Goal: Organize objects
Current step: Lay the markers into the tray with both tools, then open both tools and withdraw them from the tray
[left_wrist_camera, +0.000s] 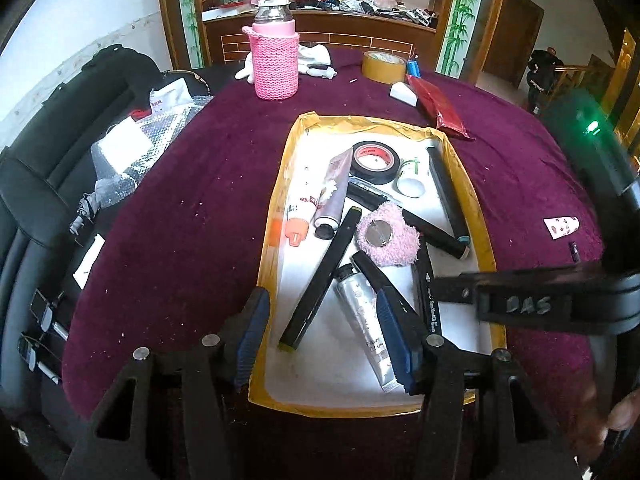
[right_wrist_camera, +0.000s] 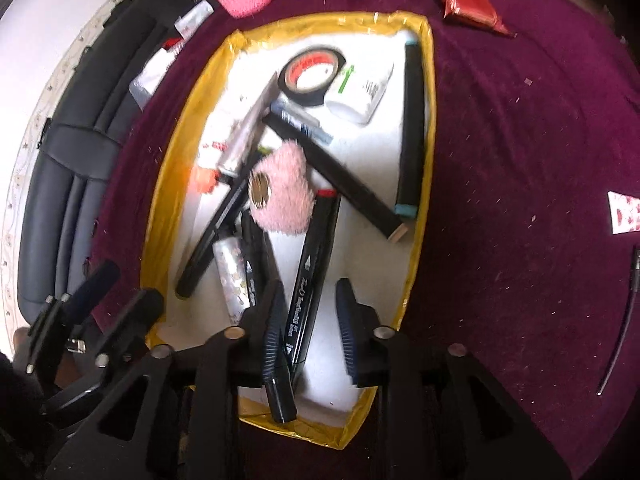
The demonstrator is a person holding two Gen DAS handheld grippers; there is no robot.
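Inventory, left to right across the maroon tablecloth.

Off the left edge: black padded chair with bubble-wrap packets on it.

Far side: pink crochet-sleeved jar, upright; white gloves just behind it; roll of tan packing tape; red foil packet, lying flat near the tray's far right corner.

Centre: yellow-rimmed tray, white floor. Contents, left to right:
- white tube with orange cap, along the left wall;
- silver-lilac tube with black cap, leaning beside it;
- black marker, lying diagonally;
- silver patterned tube, near end of the tray;
- pink fluffy pad with a round metal disc on it, resting on crossed markers;
- black electrical tape roll, red-cored, far end;
- small white bottle, touching the tape roll;
- long black marker with a teal band, along the right wall.

My left claw: open wide, holding nothing, hovering over the tray's near end.

My right claw: parted, its fingers either side of a red-tipped black marker lying in the tray; the frame is blurred and I cannot tell whether either pad touches it.

Right of the tray: small white patterned tube and a thin black cable, both lying well apart from the tray.
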